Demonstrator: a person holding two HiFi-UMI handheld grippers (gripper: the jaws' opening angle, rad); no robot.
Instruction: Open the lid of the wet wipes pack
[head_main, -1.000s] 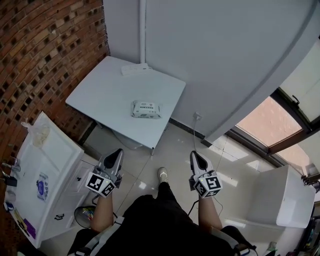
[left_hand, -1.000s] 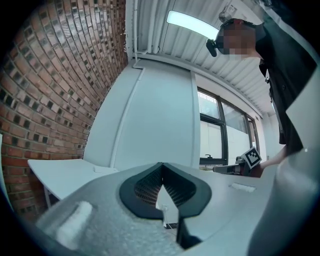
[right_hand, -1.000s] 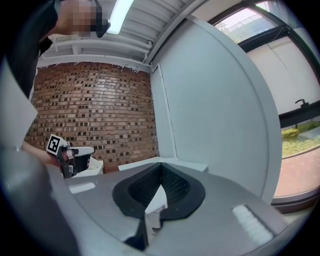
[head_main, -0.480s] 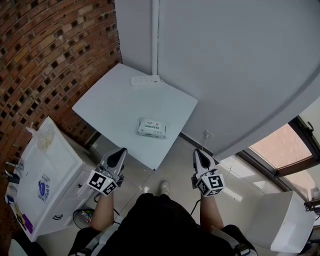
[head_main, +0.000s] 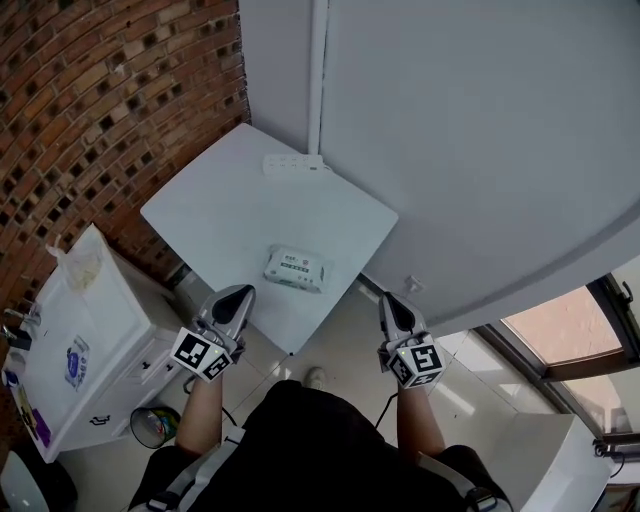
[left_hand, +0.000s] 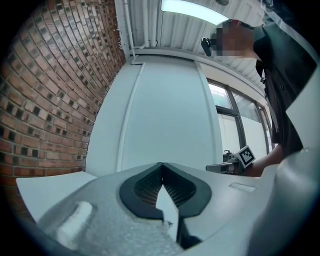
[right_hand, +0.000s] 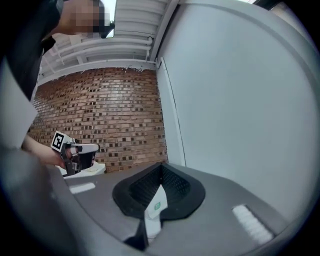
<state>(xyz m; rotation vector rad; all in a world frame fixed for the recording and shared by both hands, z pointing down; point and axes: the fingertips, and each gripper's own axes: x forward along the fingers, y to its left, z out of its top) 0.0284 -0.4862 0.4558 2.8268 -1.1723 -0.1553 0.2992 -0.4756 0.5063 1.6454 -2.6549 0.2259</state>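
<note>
Wipes pack (head_main: 294, 270) lies flat on the white table (head_main: 220, 215), label side up, toward the corner nearest the person. From where I stand its lid looks down and untouched, though it is too small in the head view to be sure of the flap itself.

Neither tool has reached it. The left gripper (head_main: 240, 293) hangs at the table's near edge, close to the pack but apart from it, pointing level. Its own view shows the two dark pads meeting at the tips with nothing pinched between them. The right gripper (head_main: 387, 300) sits off to the side, past the table's right edge and over the floor, well apart from the pack. Its jaws are likewise pressed together and carry nothing.

So, as I judge it, the task has not really begun: the person is only coming up to the table. All the work is left to do. The tools must be brought over the pack, one most likely steadying the soft body while the other opens its jaws, catches the lid's lip and lifts it back. The pack is light and may slide if it is not held.
</note>
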